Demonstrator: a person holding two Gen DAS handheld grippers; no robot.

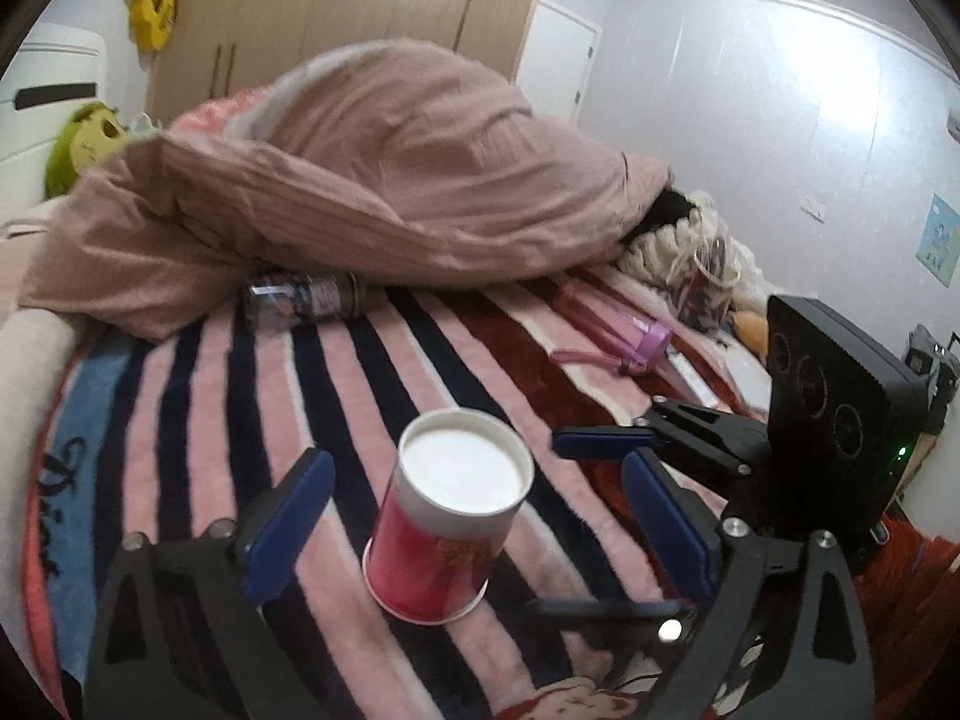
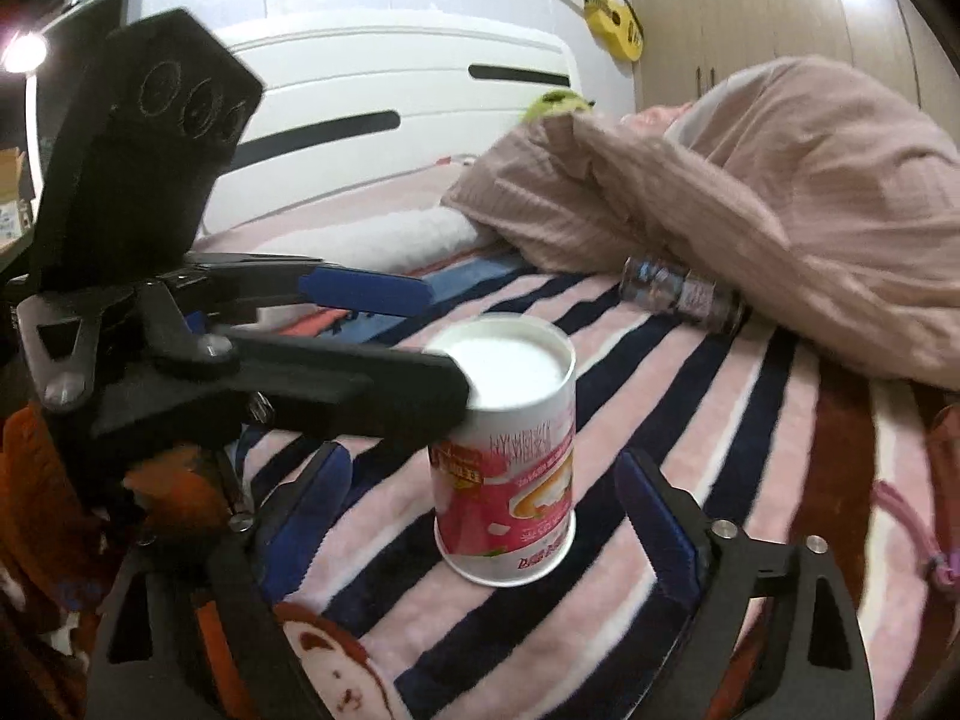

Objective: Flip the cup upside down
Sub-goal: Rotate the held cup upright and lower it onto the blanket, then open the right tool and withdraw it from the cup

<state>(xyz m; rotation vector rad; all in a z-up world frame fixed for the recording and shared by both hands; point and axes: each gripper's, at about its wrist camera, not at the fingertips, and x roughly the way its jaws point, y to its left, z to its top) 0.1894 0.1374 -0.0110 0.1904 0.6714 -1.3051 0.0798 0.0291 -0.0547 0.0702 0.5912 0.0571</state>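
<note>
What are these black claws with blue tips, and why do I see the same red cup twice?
Each claw is a hand-held gripper carrying its own camera. One picture looks along the left gripper, the other along the right gripper; each view also shows the other tool. Both stand open around the paper cup, gripping nothing. The cup stands upside down, white base upward, on a striped blanket covering a bed. Behind lie a plastic bottle and a bunched pink quilt.
</note>
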